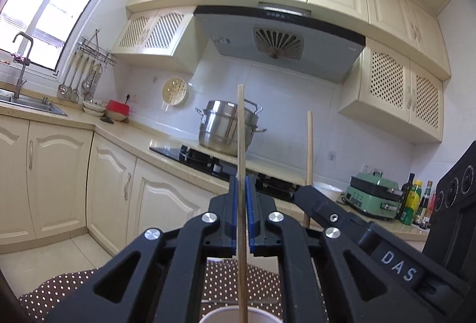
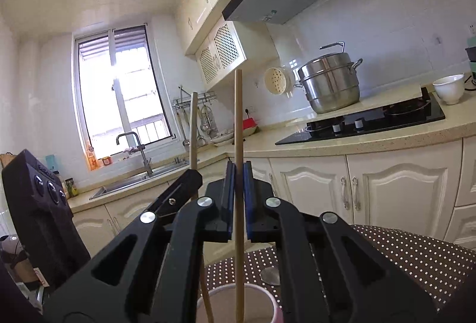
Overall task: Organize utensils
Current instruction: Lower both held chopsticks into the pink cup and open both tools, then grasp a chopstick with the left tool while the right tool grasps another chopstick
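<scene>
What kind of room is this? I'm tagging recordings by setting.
A home kitchen: a range hood hangs over a gas hob bearing a steel steamer pot, and a sink with a tap sits under the window.

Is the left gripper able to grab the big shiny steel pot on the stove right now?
Probably not: the left gripper is shut on a thin wooden chopstick, and the steel pot stands far across the kitchen.
</scene>
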`<state>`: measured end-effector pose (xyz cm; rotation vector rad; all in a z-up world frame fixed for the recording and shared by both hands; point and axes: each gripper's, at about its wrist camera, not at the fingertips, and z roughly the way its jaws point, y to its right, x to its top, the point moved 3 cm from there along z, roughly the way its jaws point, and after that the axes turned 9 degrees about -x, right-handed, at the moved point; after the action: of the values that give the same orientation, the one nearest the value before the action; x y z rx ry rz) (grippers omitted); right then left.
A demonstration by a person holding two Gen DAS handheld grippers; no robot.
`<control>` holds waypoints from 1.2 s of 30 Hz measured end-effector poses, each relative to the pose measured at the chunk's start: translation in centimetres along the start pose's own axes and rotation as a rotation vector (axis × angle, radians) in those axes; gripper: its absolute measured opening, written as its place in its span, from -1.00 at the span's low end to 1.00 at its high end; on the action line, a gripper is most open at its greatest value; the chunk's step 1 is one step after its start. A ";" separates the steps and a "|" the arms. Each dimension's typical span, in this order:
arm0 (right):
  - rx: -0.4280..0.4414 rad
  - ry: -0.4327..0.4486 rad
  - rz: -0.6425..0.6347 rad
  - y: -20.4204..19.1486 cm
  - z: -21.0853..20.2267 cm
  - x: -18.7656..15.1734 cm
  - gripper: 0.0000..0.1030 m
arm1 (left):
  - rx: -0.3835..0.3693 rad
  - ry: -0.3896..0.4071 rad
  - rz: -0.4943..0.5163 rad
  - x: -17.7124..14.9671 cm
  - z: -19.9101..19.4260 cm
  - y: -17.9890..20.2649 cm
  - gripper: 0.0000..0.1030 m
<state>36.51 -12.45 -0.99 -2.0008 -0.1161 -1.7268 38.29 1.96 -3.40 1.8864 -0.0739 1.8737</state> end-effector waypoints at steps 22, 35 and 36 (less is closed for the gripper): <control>-0.077 -0.126 -0.042 -0.6 -3.9 -2.2 -0.86 | 0.112 -0.160 0.026 -0.4 -6.7 0.8 0.26; -0.148 -0.148 -0.025 -1.0 -8.0 -1.6 0.07 | 0.162 -0.295 -0.031 0.0 -12.4 1.9 0.41; -0.155 -0.158 -0.031 -0.9 -8.6 -1.7 0.08 | 0.167 -0.317 -0.036 -0.2 -12.9 1.9 0.41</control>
<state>28.07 -14.80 -1.62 -2.2587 -0.0681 -1.6386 25.56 4.96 -3.69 2.2701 0.0140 1.5849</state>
